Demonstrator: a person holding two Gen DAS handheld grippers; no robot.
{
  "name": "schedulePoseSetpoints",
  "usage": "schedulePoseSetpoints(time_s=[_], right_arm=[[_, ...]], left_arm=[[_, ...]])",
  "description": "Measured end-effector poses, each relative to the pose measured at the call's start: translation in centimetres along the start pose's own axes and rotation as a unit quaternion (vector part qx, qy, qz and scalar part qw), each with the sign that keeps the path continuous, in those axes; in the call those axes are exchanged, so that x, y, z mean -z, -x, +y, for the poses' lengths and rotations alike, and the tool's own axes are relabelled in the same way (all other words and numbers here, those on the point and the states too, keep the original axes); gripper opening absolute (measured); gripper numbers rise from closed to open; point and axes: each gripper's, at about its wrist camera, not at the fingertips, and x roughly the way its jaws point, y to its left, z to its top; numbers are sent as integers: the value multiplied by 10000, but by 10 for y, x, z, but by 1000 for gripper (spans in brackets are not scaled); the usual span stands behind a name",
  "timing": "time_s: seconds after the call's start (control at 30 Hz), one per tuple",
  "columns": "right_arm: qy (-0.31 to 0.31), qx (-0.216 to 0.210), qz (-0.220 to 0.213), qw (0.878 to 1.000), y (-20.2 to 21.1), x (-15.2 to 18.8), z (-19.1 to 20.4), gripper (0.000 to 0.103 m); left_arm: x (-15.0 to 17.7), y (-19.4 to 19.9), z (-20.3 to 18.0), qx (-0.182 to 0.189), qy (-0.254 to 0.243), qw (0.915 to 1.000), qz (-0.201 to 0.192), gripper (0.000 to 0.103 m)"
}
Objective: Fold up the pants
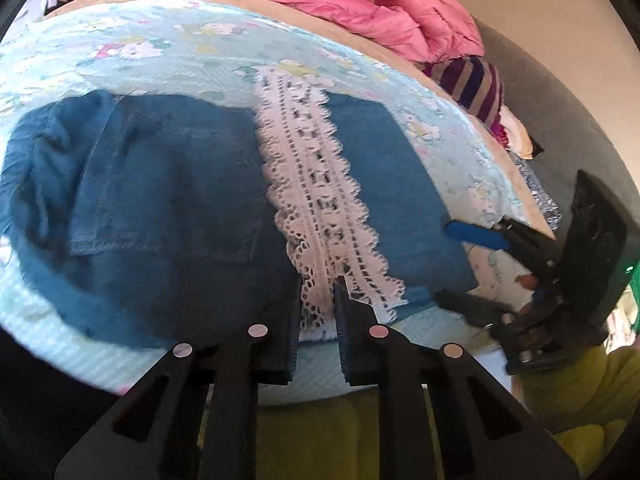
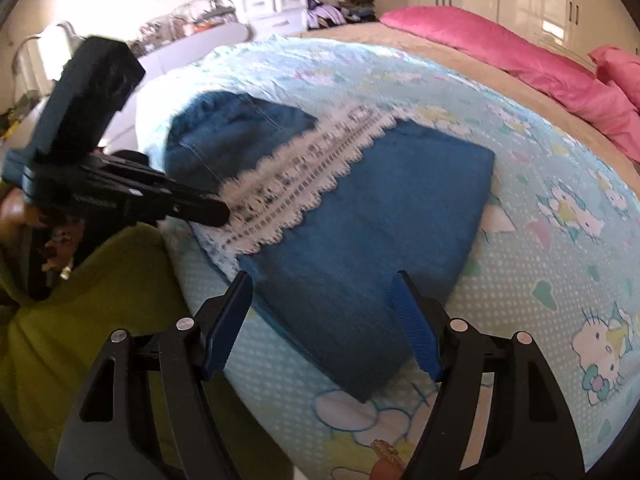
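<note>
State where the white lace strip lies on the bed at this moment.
In both views the white lace strip lies across the blue pants on the cartoon-print sheet, its near end between the left gripper fingers.

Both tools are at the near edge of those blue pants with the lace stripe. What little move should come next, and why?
Probably close the right tool on the pants' near edge. Its jaws stand open astride the denim without gripping, while the left tool looks nearly shut at the lace stripe. Both need a hold before lifting the fold.
</note>
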Motion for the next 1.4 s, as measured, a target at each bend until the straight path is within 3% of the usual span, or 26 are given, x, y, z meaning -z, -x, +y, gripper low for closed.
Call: schedulePoseSetpoints(time_s=[0.23,0.67,0.8,0.93,1.0,1.1,1.2,1.4], right_arm=[[-197,351,497,9980,-18,6,-12,65],[-544,263,167,9980,1,4,-20,70],[-682,320,106,9971,8,4,-25,74],[-752,369,39,9965,14,2,-26,79],[-735,421,-11,9964,18,0,-26,81],[-712,471,-106,9963,26,-4,-26,84],[-704,512,-180,9960,31,-8,-25,87],[-606,553,-241,9963,37,-17,-19,89]], left_arm=[[-2,-5,5,1,30,9999,116,26],[-2,8,-6,-183,-121,9996,-152,35],[-3,17,-11,-278,-215,9991,-248,47],[-3,26,-12,-346,-253,9985,-350,50],[-3,31,-12,-398,-263,9980,-407,60],[-4,37,-13,-439,-290,9974,-492,63],[-4,47,-15,-501,-333,9961,-648,74],[-5,67,-18,-748,-478,9917,-927,74]])
